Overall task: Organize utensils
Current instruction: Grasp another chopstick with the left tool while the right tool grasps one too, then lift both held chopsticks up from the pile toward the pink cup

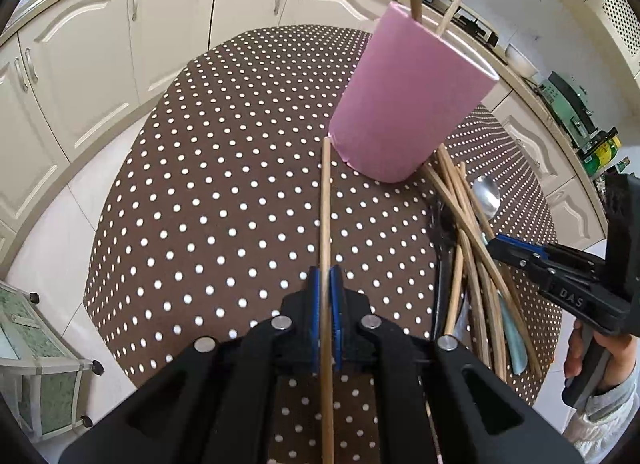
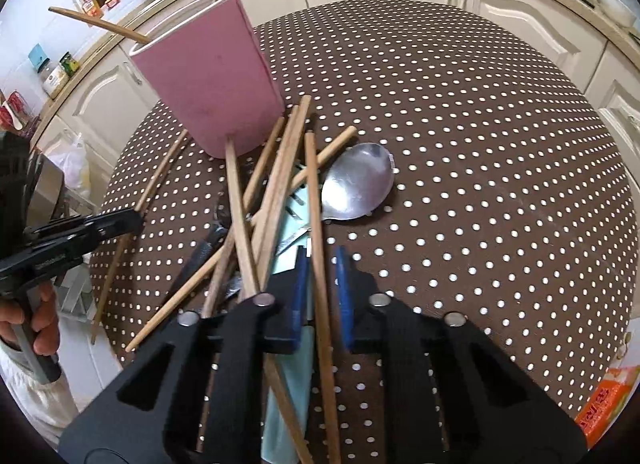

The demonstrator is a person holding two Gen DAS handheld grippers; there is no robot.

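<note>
Left gripper (image 1: 325, 284) clamps one chopstick (image 1: 325, 200), long axis pointing far toward the pink holder (image 1: 404, 104), just short of its base. Right gripper (image 2: 322, 264), jaws narrow but not closed, straddles a pile chopstick (image 2: 316, 200). Holder has two sticks; one metal spoon (image 2: 356, 184); pile roughly eight.

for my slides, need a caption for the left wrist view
Left gripper clamps a wooden chopstick aimed at the pink cup.

Your two grippers, left gripper (image 1: 328, 284) and right gripper (image 2: 322, 268), are matte black with blue finger pads (image 2: 302, 284), silver round bolts and grey handles.
</note>
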